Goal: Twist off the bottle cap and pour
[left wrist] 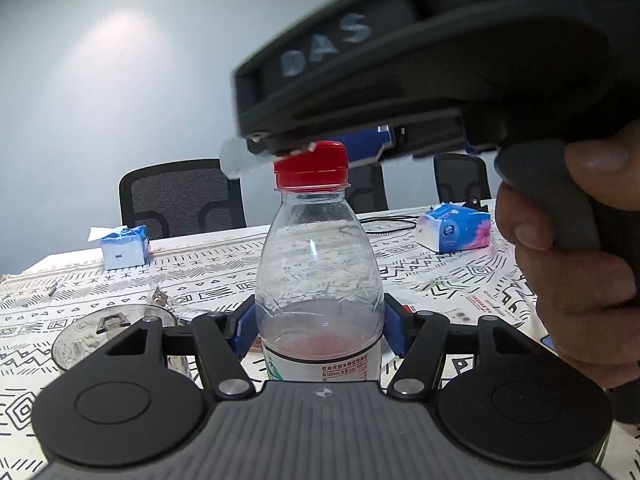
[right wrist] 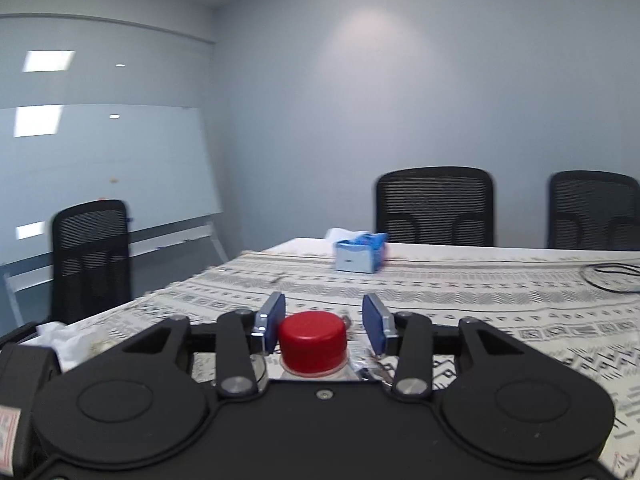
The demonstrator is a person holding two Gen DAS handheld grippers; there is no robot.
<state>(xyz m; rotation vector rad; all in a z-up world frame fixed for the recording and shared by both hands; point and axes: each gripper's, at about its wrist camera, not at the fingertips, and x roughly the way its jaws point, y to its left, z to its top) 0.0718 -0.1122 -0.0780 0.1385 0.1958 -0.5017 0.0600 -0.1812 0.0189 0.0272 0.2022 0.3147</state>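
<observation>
A clear plastic bottle (left wrist: pixel 318 272) with a red cap (left wrist: pixel 311 168) stands upright on the patterned tablecloth, with a little pinkish liquid at its bottom. My left gripper (left wrist: pixel 320 332) is shut on the bottle's lower body, blue pads pressed to both sides. In the right wrist view the red cap (right wrist: pixel 313 340) sits between the blue pads of my right gripper (right wrist: pixel 324 320). The left pad is close to the cap, and a gap shows at the right pad. That gripper's black housing (left wrist: pixel 400 80) hangs over the cap, held by a hand (left wrist: pixel 568 280). A clear glass (left wrist: pixel 112 332) stands left of the bottle.
A blue tissue box (left wrist: pixel 124 250) sits at the back left of the table. A soft tissue pack (left wrist: pixel 454 228) and a black cable (left wrist: pixel 388 224) lie at the back right. Black mesh chairs (right wrist: pixel 436 208) line the far edge. A whiteboard (right wrist: pixel 104 168) leans at the left wall.
</observation>
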